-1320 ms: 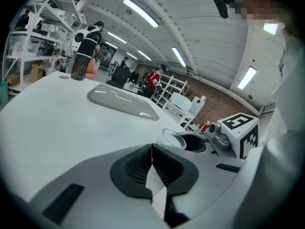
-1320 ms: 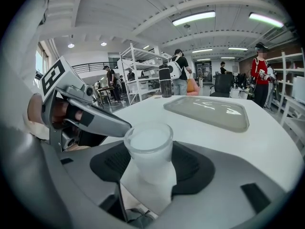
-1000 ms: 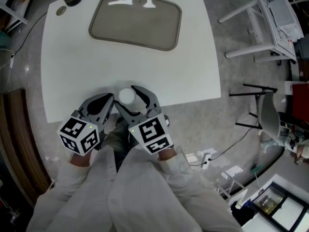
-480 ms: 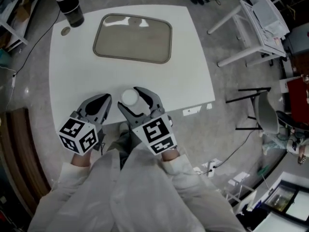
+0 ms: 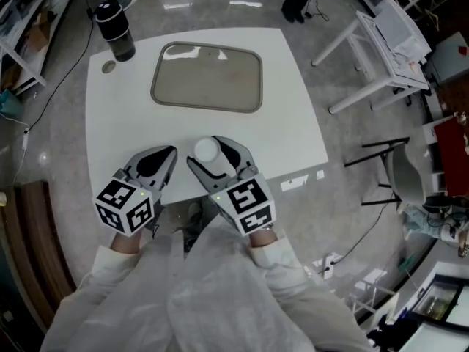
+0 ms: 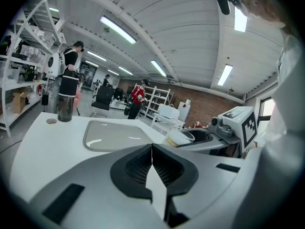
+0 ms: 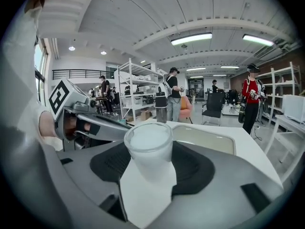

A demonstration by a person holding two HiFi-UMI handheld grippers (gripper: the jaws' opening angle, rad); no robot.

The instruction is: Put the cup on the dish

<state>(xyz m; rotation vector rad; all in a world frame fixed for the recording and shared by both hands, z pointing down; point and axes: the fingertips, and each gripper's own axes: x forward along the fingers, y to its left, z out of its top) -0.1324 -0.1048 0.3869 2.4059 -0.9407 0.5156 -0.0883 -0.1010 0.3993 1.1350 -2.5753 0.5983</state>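
Note:
A small white cup [image 5: 207, 150] [image 7: 148, 148] stands upright between the jaws of my right gripper [image 5: 211, 155] [image 7: 149, 151], which is shut on it over the near edge of the white table [image 5: 286, 123]. The dish, a grey rounded tray [image 5: 207, 77] [image 7: 205, 136] [image 6: 114, 135], lies flat on the table's far half, well beyond the cup. My left gripper [image 5: 163, 163] [image 6: 151, 157] sits just left of the right one near the same edge, its jaws touching with nothing between them. In the left gripper view the cup [image 6: 178, 138] shows to the right.
A dark tall tumbler [image 5: 117, 31] [image 6: 65, 109] stands at the table's far left corner, with a small round lid [image 5: 108, 67] beside it. A white frame table [image 5: 381, 42] stands to the right on the floor. People move among shelves in the background.
Across the head views the table has slid down and to the right and looks smaller. Both grippers keep the same pose at the near edge, the cup still held.

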